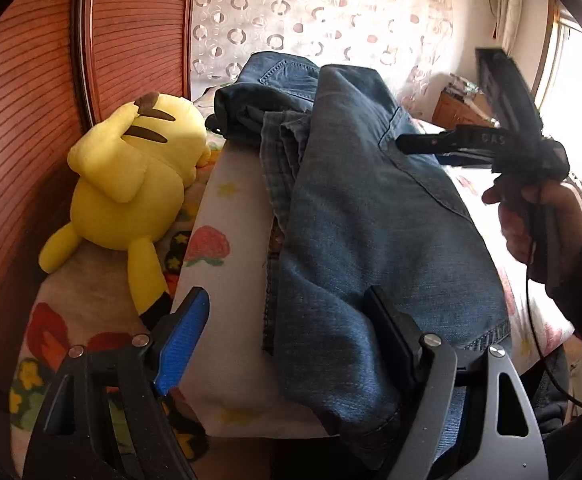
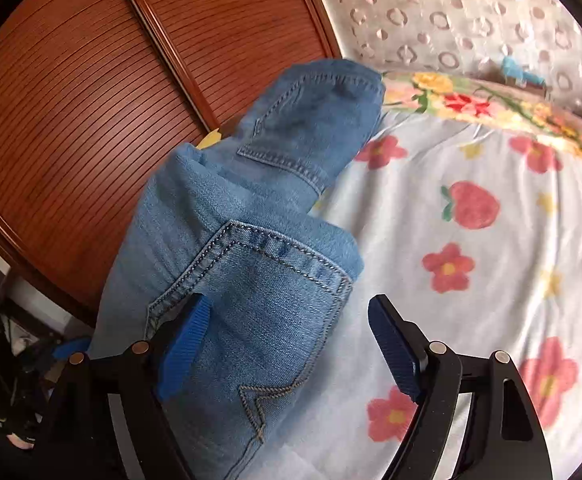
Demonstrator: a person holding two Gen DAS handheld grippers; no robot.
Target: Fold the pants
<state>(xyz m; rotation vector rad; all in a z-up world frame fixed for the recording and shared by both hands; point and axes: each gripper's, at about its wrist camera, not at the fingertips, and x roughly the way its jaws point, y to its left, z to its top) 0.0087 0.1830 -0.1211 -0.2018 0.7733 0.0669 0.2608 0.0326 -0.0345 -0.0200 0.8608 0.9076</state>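
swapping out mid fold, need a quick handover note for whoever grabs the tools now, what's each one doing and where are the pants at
Left tool: open, holding nothing, low over the near end of the jeans.
Right tool: open, nothing gripped; the pocket area of the jeans lies beneath and between its fingers, pads not pressing.
Jeans: on the flowered bedspread near the wooden headboard, bunched lengthwise, the far end still rumpled. A yellow plush toy lies beside them.
Done: the jeans look partly doubled over, not neatly.
Left: smooth the bunched far end, square the edges, then fold to finish.
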